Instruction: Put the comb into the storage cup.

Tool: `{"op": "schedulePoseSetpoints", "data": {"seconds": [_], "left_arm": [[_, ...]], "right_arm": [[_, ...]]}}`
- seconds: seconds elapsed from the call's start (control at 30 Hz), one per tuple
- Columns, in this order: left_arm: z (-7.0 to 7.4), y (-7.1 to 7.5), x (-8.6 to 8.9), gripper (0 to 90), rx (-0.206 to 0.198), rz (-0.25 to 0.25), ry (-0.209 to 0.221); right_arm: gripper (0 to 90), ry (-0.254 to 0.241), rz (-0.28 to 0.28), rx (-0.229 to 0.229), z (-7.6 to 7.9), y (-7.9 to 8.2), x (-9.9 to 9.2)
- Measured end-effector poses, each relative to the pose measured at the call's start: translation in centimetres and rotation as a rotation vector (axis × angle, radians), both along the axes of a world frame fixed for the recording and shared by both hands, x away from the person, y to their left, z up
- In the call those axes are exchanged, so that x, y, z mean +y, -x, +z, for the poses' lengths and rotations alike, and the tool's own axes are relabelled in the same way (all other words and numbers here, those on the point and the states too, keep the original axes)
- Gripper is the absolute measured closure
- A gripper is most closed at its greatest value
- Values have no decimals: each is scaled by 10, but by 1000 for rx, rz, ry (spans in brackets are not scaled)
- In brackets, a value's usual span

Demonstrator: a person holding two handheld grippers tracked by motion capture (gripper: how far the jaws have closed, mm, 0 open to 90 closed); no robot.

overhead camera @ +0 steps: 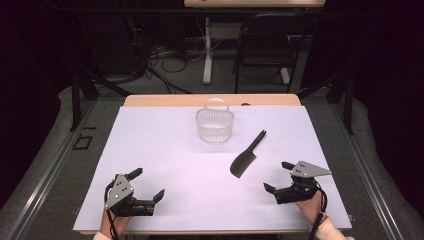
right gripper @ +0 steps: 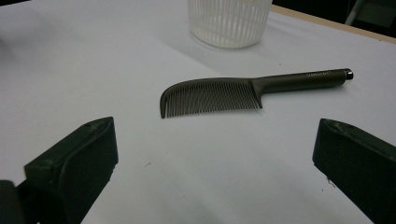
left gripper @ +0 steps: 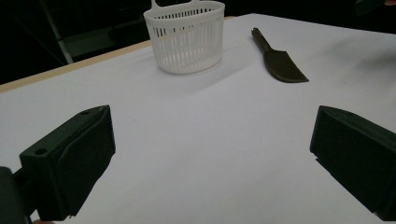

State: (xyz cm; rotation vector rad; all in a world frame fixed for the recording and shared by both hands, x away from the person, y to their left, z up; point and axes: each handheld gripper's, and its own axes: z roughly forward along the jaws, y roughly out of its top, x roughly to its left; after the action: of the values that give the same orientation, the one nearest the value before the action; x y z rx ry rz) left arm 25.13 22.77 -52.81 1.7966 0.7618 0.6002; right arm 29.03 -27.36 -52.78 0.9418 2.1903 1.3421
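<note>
- Dark comb (overhead camera: pixel 245 159) lying flat on the white table cover (overhead camera: pixel 165 165), right of centre, with nothing touching it
- Long axis running diagonally in the high view: slim handle (overhead camera: pixel 258 139) pointing up and away toward the far right, toothed head (overhead camera: pixel 242 164) at the near end, closer to the person
- Seen crosswise in the right gripper view (right gripper: pixel 247 88), teeth facing the camera, handle end off to that view's right
- White slotted basket (overhead camera: pixel 215 124) standing upright beyond the comb, up and to its left, near but apart from the handle tip
- Right gripper (overhead camera: pixel 278 176) just beside the comb's head, a little nearer the person and to the right; jaws spread wide with nothing between them
- Left gripper (overhead camera: pixel 147 184) well apart from the comb, down at the near left of the table, jaws likewise spread and empty
- Judged from this layout: right hand clearly the nearer one, with a short reach forward and slightly left to the comb; jaws likely best set across the handle or spine, square to the long axis
</note>
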Motion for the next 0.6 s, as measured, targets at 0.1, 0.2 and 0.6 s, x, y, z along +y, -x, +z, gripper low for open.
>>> {"op": "schedulePoseSetpoints", "data": {"seconds": [0.1,0.2,0.6], "left_arm": [[0,-1,0,1,2,0,-2],[0,-1,0,1,3,2,-5],[0,0,2,1,2,14,1]], "right_arm": [[0,2,-1,2,0,-3,0],[0,-1,-9,8,1,-10,-2],[0,-5,-41,48,-1,-29,-8]]}}
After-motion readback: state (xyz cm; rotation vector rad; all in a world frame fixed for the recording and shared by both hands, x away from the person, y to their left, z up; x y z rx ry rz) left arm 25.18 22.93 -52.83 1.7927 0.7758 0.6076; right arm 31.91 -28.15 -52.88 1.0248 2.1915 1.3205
